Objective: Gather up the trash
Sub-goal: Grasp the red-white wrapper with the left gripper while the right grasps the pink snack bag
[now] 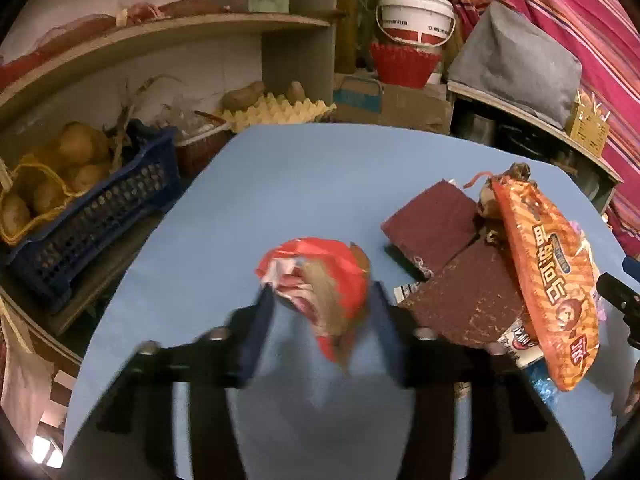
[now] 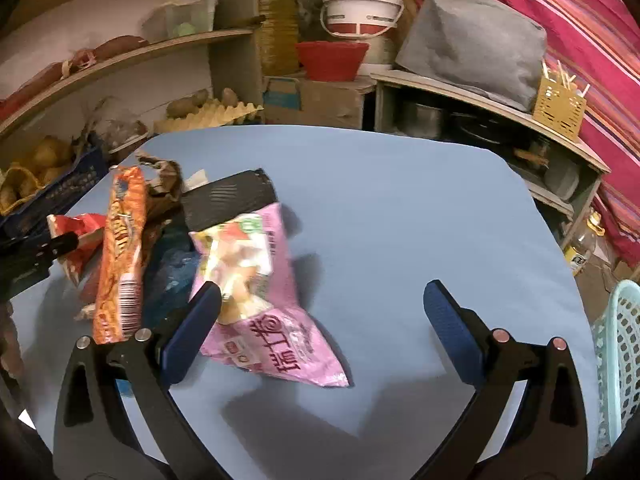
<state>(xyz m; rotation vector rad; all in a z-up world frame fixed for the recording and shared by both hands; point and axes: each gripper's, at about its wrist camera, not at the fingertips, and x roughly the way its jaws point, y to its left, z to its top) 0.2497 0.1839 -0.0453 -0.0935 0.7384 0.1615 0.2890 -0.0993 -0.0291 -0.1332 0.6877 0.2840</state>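
A crumpled red wrapper (image 1: 320,276) lies on the blue table (image 1: 304,176), and my left gripper (image 1: 322,300) is shut on it, one blurred finger against each side. To its right, an orange snack bag (image 1: 548,280) leans on two dark red boxes (image 1: 432,224). In the right wrist view a pink snack bag (image 2: 264,304) lies flat between the wide-apart fingers of my right gripper (image 2: 324,308). The bag rests close to the left fingertip (image 2: 200,316), and the gripper is open. The orange bag (image 2: 120,256), a black box (image 2: 230,200) and blue plastic film (image 2: 172,276) sit left of it.
A teal perforated basket (image 2: 620,360) stands off the table's right edge. A blue crate of potatoes (image 1: 100,208) and shelves line the left side. An egg tray (image 1: 276,110), a cardboard box and a white bucket (image 1: 416,18) stand behind the table.
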